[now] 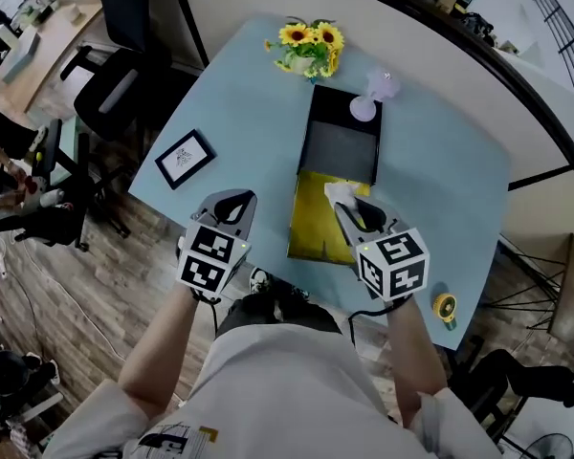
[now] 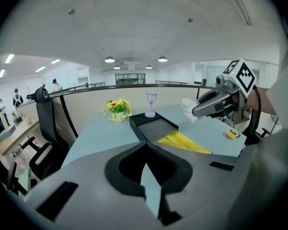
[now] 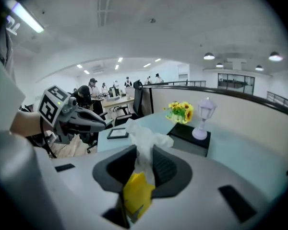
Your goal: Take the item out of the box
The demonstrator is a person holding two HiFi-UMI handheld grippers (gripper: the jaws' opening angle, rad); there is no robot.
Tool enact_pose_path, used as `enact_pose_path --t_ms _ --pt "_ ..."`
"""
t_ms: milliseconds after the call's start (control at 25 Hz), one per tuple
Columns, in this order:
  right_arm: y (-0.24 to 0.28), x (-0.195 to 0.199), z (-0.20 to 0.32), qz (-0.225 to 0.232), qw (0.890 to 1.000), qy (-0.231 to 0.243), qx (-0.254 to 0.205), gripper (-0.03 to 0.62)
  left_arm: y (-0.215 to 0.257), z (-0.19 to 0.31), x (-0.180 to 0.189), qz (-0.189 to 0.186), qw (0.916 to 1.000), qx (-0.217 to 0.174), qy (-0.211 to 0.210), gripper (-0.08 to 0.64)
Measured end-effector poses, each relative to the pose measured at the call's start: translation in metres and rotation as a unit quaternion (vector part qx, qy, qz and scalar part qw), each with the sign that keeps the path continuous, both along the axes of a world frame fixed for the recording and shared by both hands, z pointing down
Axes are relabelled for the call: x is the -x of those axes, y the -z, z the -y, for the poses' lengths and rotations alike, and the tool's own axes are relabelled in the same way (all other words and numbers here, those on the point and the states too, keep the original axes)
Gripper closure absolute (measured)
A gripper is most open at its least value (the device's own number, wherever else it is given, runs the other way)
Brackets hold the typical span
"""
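An open box lies on the light-blue table [image 1: 440,170], with a black tray [image 1: 342,142] at the far end and a yellow part [image 1: 316,226] nearer me. My right gripper [image 1: 341,203] hovers above the yellow part, shut on a crumpled white item [image 1: 336,193]. In the right gripper view the white item [image 3: 145,137] sticks up between the pads, with yellow showing beneath it. To the left of the box, my left gripper [image 1: 237,200] is held above the table's near edge. Its tips [image 2: 146,146] meet with nothing between them.
A small lilac lamp [image 1: 373,96] stands on the black tray's far end and a sunflower bunch [image 1: 309,48] sits behind it. A framed picture [image 1: 185,157] lies at the table's left, a yellow tape roll [image 1: 445,306] at its near right corner. Office chairs [image 1: 110,84] stand to the left.
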State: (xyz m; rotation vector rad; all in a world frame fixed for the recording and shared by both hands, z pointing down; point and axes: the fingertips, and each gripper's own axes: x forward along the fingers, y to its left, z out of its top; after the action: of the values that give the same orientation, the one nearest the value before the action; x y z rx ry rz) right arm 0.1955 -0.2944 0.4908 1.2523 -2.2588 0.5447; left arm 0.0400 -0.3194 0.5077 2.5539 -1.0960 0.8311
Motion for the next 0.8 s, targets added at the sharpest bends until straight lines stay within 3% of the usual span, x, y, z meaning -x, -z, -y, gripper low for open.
enact_pose_path --t_ms 200,400,800 --pt "0.079 -0.006 0.007 0.017 0.996 -0.018 -0.086 0.499 0.06 0.018 -0.006 -0.022 0.9979 -0.061 -0.008 0.557" --pt "0.154 -0.004 0.003 0.038 0.985 -0.029 -0.167 0.499 0.121 0.027 -0.009 -0.04 0.9918 -0.12 -0.017 0.558" --pt "0.272 -0.016 -0.017 0.067 0.95 -0.054 -0.299 0.499 0.256 0.019 -0.015 -0.109 0.9616 -0.249 -0.033 0.558"
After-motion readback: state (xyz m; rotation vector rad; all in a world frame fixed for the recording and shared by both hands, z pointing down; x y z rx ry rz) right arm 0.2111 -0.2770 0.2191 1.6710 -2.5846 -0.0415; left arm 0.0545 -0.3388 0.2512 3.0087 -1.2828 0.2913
